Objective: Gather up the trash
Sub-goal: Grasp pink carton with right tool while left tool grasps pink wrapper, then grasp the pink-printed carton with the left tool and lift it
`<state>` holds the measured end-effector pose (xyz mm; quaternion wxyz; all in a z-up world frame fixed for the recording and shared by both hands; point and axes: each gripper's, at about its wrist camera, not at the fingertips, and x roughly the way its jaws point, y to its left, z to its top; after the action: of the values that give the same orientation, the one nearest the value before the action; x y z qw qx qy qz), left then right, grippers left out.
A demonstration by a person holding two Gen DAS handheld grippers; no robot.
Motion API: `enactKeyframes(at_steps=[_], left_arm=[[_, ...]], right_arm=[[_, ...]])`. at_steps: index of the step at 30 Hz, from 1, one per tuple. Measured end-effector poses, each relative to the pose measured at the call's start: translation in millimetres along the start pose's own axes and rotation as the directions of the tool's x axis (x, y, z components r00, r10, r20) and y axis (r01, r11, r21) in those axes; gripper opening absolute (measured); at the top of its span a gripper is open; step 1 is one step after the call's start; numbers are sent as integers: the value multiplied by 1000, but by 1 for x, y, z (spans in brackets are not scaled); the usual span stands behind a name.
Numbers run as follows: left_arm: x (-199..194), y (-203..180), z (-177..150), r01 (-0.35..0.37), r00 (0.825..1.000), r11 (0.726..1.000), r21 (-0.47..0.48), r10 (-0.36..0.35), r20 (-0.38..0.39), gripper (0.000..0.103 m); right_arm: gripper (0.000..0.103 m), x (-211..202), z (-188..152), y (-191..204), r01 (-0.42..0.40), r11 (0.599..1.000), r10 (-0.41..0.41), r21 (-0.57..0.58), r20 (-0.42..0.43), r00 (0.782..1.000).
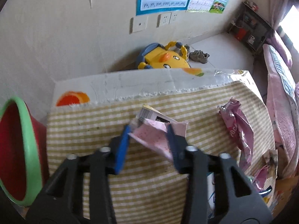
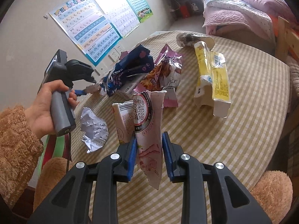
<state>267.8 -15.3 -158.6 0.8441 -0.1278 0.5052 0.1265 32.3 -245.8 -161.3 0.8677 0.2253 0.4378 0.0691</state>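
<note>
In the left wrist view my left gripper (image 1: 148, 128) holds a pink dotted paper wrapper (image 1: 149, 138) between its blue fingers, above the striped tablecloth (image 1: 93, 123). A red bin with a green rim (image 1: 22, 149) stands at the left edge. In the right wrist view my right gripper (image 2: 148, 141) stands around a pink cone-shaped wrapper (image 2: 149, 130), the jaws slightly apart from it. The left gripper (image 2: 84, 91) also shows there, held by a hand, touching a crumpled wrapper. Trash lies across the table: a dark blue bag (image 2: 129, 69), a yellow box (image 2: 214, 80), crumpled foil (image 2: 94, 128).
A purple-pink snack bag (image 1: 239, 128) lies at the right of the table. A yellow toy car (image 1: 164, 57) and shoes (image 1: 200, 56) sit on the floor by the wall. A bed with pink bedding (image 2: 233, 9) is beyond the table. A brown plush (image 2: 271, 192) sits at the table's near edge.
</note>
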Motion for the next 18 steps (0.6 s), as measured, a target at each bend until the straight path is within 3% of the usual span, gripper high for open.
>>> enactKeyframes(at_steps=[3, 12, 15, 18], left_arm=[[-9, 6, 2, 34, 999, 999, 27, -34, -19, 7], [-69, 35, -10, 148, 989, 984, 99, -148, -2, 2], [-93, 47, -23, 214, 977, 968, 130, -212, -25, 2], [-99, 52, -34, 225, 974, 960, 167, -220, -46, 2]], right_arm=[[26, -1, 0, 0, -3, 1000, 3, 1, 3, 1000], [26, -5, -3, -1, 11, 1000, -11, 4, 8, 1000], [26, -5, -3, 1, 21, 1000, -21, 2, 3, 1000], [26, -4, -4, 4, 31, 999, -31, -9, 1, 1000]])
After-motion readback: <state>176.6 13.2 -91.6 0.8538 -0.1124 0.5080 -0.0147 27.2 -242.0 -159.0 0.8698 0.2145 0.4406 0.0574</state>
